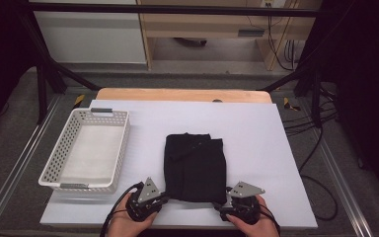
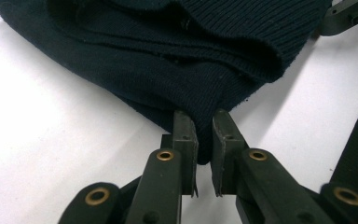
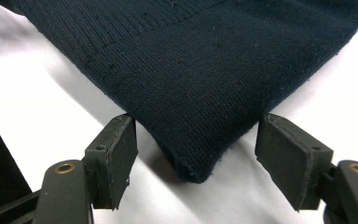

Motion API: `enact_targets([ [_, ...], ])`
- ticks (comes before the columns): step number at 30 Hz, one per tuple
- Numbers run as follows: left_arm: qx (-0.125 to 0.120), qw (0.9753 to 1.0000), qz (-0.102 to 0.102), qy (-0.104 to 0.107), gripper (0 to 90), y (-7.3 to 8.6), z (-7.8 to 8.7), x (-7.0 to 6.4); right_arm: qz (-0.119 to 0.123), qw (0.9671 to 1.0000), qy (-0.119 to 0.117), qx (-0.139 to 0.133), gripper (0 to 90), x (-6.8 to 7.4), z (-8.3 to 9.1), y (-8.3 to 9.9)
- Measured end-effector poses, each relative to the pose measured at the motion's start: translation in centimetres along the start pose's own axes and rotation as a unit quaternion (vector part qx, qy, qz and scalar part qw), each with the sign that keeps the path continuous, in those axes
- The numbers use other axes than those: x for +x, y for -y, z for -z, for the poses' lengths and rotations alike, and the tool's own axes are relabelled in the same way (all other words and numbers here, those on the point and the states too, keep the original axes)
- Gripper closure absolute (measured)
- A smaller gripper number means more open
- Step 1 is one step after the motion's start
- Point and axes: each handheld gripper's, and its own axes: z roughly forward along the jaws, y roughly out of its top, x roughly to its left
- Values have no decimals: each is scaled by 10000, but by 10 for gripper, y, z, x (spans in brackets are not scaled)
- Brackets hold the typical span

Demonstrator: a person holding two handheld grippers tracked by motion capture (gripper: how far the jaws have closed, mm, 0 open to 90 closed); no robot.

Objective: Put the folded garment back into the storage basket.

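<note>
**Desk:** Item one, please. What is on the table?

**Operator:** I log a dark folded garment [image 1: 195, 168], ribbed knit, lying flat on the white table cover [image 1: 256, 133] near the middle, its near edge toward me. To its left, apart from it, I list a white perforated basket [image 1: 64, 143] with a grey handle at each end.

**Desk:** Item two, the left gripper.

**Operator:** I see the left gripper [image 1: 164, 198] at the garment's near left corner, held in the left hand [image 1: 127, 222]. In the left gripper view [image 2: 204, 140] the two jaws stand close together with a fold of the dark knit pinched between them; the cloth rises and bunches just beyond the pads.

**Desk:** Item three, the right gripper.

**Operator:** I see the right gripper [image 1: 225, 203] at the near right corner, held in the right hand [image 1: 252, 224]. In the right gripper view [image 3: 196, 140] its jaws are spread wide, one on each side of the garment's corner. That corner lies on the cover between them; whether either pad touches the cloth I cannot tell.

**Desk:** Anything else in stock?

**Operator:** A grey three-cornered plate on top of each gripper, cables trailing from both toward me, and a strip of wooden tabletop [image 1: 177, 94] showing past the cover's far edge.
</note>
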Motion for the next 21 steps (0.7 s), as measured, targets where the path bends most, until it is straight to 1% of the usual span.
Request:
enact_targets([
  [9, 9, 10000, 1, 1, 823, 0, 1, 0, 7, 10000, -4, 10, 309, 0, -1, 0],
  [21, 24, 10000, -6, 8, 823, 0, 1, 0, 60, 10000, 62, 25, 311, 1, -1, -1],
])
